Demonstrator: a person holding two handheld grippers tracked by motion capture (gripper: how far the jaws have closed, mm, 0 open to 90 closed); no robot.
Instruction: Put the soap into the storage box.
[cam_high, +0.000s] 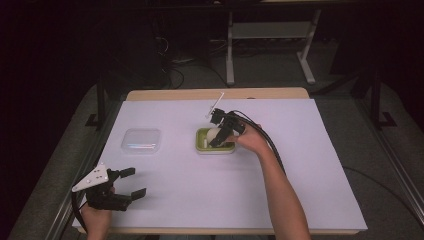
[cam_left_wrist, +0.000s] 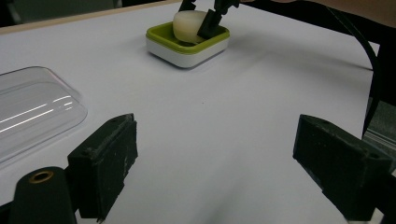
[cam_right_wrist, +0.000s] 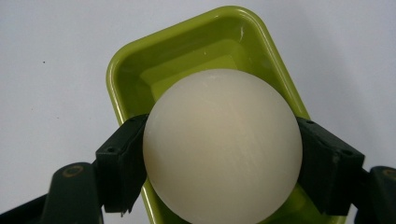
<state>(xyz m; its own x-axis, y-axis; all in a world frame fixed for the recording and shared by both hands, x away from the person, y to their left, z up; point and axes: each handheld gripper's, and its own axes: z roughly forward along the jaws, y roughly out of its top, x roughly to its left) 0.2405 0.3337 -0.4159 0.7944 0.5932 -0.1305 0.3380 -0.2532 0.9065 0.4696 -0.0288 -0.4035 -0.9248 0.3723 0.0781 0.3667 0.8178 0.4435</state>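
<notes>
Near the table's middle, the right gripper (cam_high: 220, 136) holds a pale, rounded soap (cam_right_wrist: 222, 147) inside a green dish (cam_right_wrist: 122, 88), its two black jaws pressed against the soap's opposite sides. The soap sits low in the dish, but I cannot tell whether it rests on the floor of it or hangs just above.

The chief risk, as I judge it, is slip. The soap looks smooth and curved, and the jaws grip it near its widest part, so a squeeze slightly off centre could squirt it out, sending it rolling over the white sheet (cam_high: 300, 165). A hard squeeze may also dent it. The dish is light and shallow; if a jaw tip catches the rim during a lift or a release, the dish could tip or slide. Opening the jaws while the soap is off centre could leave it perched on the rim instead of seated.

From the high view, the right forearm reaches in from the near edge, angled far and left, with the wrist bent so the gripper points down and towards the left into the dish. Its cable trails back along the arm.

At the near left corner, the left gripper (cam_high: 131, 181) lies idle with jaws wide apart, pointing right. A clear lid (cam_high: 141, 141) lies left of the dish, well apart from it.
</notes>
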